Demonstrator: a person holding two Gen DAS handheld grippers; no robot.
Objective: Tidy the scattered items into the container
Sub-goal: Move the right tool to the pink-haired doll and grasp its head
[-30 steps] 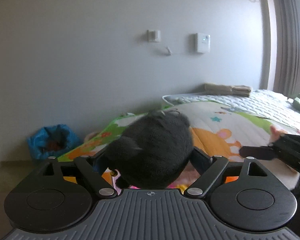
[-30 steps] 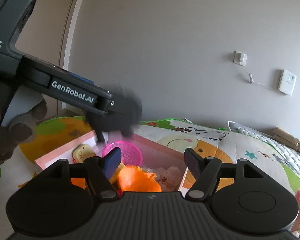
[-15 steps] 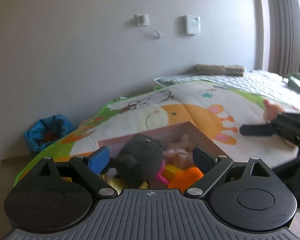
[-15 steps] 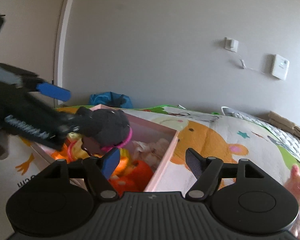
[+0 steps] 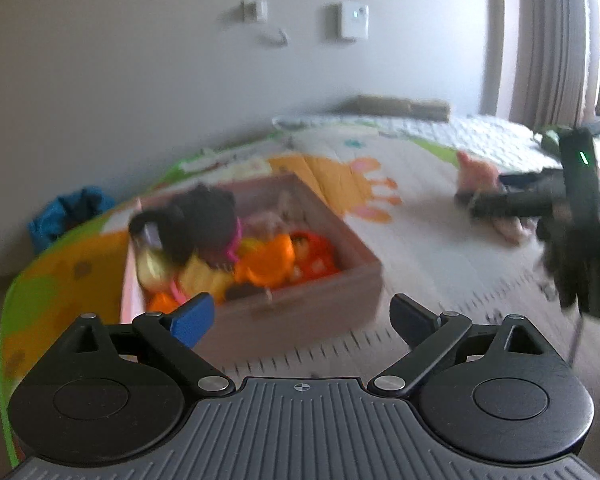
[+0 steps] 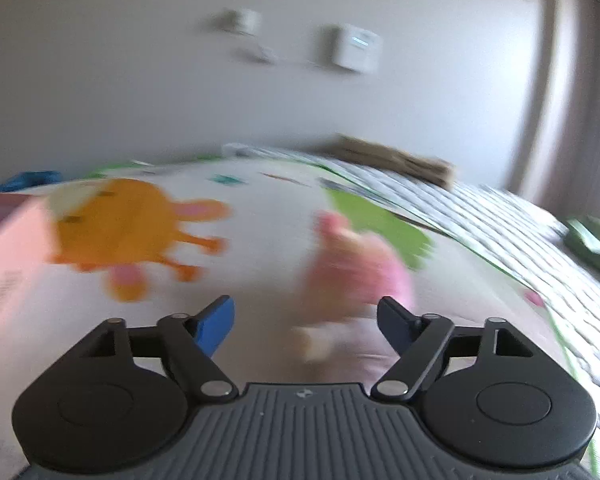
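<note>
The pink box (image 5: 300,304) sits on the play mat, full of bright toys. A black plush (image 5: 204,220) lies on top of them at the box's left. My left gripper (image 5: 302,322) hangs in front of the box, open and still widening, with nothing between its fingers. A pink plush (image 5: 480,172) lies on the mat to the right; in the right wrist view the pink plush (image 6: 360,264) is blurred, just ahead and slightly right. My right gripper (image 6: 306,320) is opening; its pads do not press on the plush. The box's corner (image 6: 8,240) shows at far left.
A cartoon play mat (image 5: 380,248) covers the floor, with a quilted mattress (image 5: 460,136) and a folded brown cloth (image 5: 396,104) behind it by the wall. A blue bag (image 5: 72,216) sits at the left wall. A green item (image 6: 592,240) lies on the mattress.
My left gripper let go of the black plush, which now lies in the box, and drew back. My right gripper swung right, away from the box to the pink plush, and opened wider.
</note>
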